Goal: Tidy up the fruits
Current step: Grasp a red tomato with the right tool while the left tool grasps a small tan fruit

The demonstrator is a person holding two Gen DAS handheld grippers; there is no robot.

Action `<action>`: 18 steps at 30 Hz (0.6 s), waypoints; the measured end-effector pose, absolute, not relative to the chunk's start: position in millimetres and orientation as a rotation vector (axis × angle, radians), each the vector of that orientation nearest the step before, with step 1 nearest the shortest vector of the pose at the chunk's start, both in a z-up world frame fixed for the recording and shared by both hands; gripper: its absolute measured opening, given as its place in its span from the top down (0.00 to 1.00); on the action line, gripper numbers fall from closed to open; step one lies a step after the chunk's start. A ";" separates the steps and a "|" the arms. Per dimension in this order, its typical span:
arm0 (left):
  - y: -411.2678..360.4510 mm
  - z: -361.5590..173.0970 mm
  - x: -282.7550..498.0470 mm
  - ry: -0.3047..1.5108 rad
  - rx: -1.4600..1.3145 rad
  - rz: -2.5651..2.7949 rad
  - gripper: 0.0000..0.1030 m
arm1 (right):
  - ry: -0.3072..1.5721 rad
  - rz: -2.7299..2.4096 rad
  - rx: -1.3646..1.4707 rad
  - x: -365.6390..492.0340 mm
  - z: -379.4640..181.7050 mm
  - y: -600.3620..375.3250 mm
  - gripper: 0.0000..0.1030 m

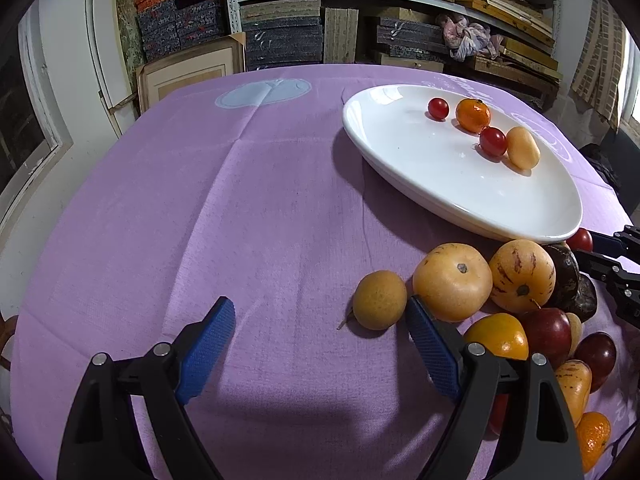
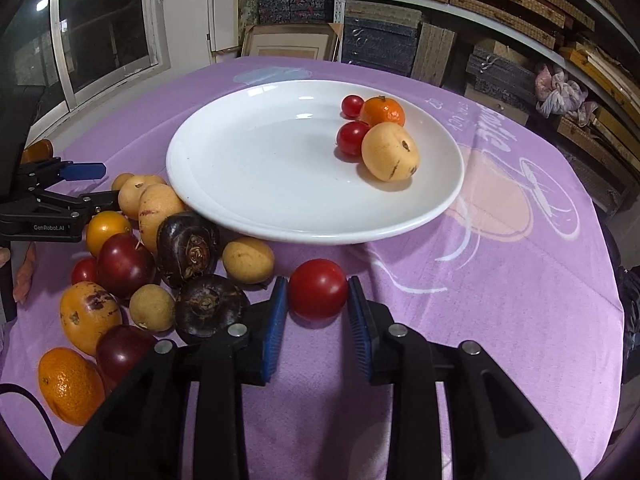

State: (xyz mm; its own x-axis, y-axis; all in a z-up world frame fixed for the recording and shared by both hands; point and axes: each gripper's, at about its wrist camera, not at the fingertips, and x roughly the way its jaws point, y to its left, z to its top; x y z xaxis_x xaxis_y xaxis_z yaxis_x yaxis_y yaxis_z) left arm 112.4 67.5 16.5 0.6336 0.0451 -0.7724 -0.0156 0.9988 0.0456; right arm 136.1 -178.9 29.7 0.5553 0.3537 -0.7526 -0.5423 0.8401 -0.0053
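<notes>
Right gripper (image 2: pixel 318 300) brackets a cherry tomato (image 2: pixel 318 288) beside dark water chestnuts (image 2: pixel 187 248); left gripper (image 1: pixel 320 320) gapes empty near white plate (image 1: pixel 400 160).

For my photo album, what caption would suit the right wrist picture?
Right gripper closing around a red tomato on the purple cloth, just short of the white plate.

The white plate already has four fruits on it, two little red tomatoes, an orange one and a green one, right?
Not quite: no fruit is green. The fourth fruit on the white plate is pale yellow. The two red tomatoes and the orange one are as you say; the right wrist view shows it.
</notes>
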 end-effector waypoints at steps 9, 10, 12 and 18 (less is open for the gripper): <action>54.9 15.6 113.3 0.883 0.070 -0.050 0.53 | 0.831 0.548 -0.239 135.9 29.9 -179.5 0.71; 52.1 16.1 113.3 0.879 0.081 -0.055 0.59 | 0.833 0.550 -0.235 136.2 30.0 -180.0 0.71; 48.0 16.3 112.9 0.874 0.100 -0.061 0.64 | 0.836 0.553 -0.227 136.6 29.8 -180.9 0.71; 48.7 15.2 113.9 0.875 0.067 -0.112 0.75 | 0.847 0.554 -0.221 138.0 28.8 -181.5 0.71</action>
State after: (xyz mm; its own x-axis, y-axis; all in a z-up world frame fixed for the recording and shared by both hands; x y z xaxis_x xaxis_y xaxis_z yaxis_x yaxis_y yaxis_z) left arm 113.9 48.7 15.2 0.6355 -0.0703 -0.7689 0.1251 0.9921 0.0127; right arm 138.0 -181.5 28.8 0.5322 0.3746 -0.7592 -0.5459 0.8373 0.0304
